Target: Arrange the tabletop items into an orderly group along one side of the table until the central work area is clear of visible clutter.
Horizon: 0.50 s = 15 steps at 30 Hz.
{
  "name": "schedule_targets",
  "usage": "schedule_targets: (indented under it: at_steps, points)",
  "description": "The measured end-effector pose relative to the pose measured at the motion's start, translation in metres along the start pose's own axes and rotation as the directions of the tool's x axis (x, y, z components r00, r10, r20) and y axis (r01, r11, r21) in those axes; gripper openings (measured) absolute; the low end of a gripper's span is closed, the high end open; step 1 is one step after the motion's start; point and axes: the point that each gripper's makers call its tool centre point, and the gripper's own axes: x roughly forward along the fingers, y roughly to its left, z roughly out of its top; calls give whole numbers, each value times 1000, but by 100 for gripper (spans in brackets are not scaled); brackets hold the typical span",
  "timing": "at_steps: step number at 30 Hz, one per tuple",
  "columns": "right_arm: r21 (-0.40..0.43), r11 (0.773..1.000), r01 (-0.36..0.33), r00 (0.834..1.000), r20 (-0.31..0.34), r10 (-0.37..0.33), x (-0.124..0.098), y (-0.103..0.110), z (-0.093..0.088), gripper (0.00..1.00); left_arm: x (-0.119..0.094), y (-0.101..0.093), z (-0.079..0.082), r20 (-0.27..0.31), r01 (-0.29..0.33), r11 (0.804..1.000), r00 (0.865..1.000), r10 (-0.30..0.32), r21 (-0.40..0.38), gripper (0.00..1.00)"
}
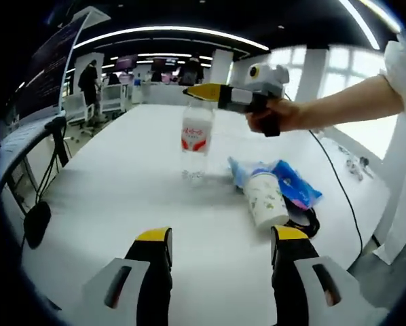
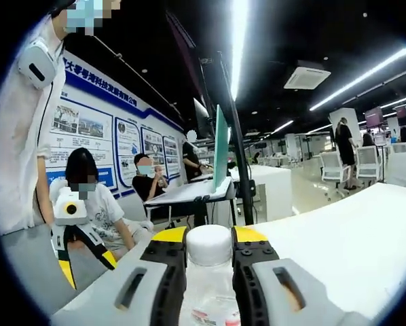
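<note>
Beside bottle (image 1: 196, 139) clamped in right fingers (image 1: 204, 92), paper cup (image 1: 265, 198), blue packet (image 1: 294, 183); left fingers (image 1: 220, 238) spread, empty

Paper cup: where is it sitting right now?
In the left gripper view, the paper cup stands on the white table, right of the water bottle held by the right claw, with a blue bag just behind it.

Bottle (image 2: 210, 285) base cut off by the right gripper view's lower edge; label print unreadable.
</note>
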Motion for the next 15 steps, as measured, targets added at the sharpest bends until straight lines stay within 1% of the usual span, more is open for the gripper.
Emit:
schedule_targets:
  at_steps: [1,3,4,6,10,15]
  points:
    - [-2,1000,-4,1000,-8,4,0,-1,-4,23,0,0,-1,-2,3,1000,1000,-3,-25,53]
    - [0,1000,-10,1000,-19,10,-1,-2,-8,23,-1,2,-1,1,-3,999,1000,3,-33,52]
    - [13,1000,-24,1000,3,24,-2,-1,-5,23,-1,2,0,2,-6,999,1000,6,-34,52]
    - [8,1000,-25,1000,-4,25,-3,-3,-6,23,-2,1,0,2,-8,999,1000,8,-39,52]
    - [5,998,-61,998,-6,61,-2,1,-5,23,-1,1,-1,-3,-7,999,1000,7,-44,52]
    - [3,994,-110,994,-22,110,-6,3,-6,23,-1,1,-2,-5,-10,999,1000,9,-50,52]
